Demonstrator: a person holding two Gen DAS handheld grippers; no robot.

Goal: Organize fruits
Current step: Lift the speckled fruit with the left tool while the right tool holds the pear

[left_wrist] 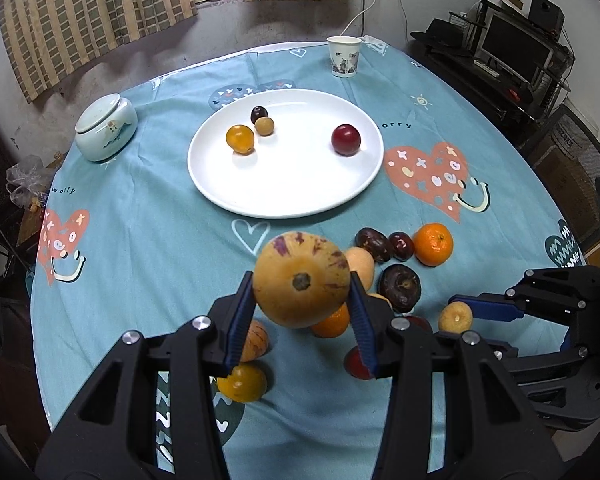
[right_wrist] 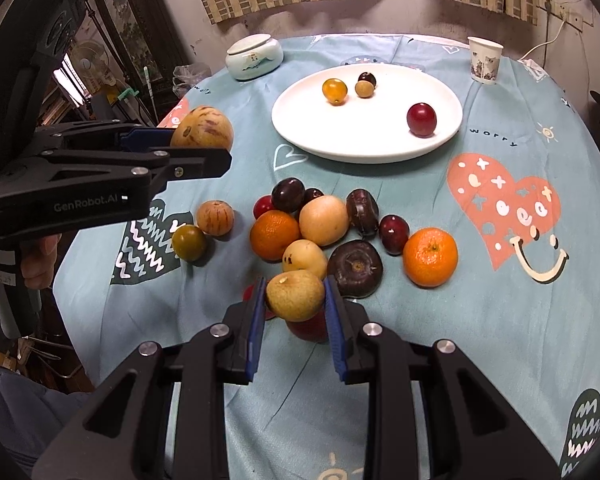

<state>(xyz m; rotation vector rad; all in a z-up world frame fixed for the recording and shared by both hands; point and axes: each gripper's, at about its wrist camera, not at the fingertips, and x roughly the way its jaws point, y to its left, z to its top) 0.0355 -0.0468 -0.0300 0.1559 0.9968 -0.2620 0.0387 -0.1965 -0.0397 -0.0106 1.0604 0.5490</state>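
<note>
Plate (left_wrist: 220,196) with four fruits (left_wrist: 345,139)

"GenRobot.AI" stands on the left tongs (right_wrist: 204,148); "worry" is printed on the tablecloth (right_wrist: 494,138).

A tan melon (left_wrist: 300,280) streaked purple sits between blue pads (left_wrist: 240,320), beyond them a white plate (left_wrist: 284,200) on a teal cloth (left_wrist: 140,240) printed with coral hearts.

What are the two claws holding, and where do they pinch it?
The left claw pinches a big striped yellow melon by its two sides. The right claw pinches a small yellowish pear by its sides too.
</note>
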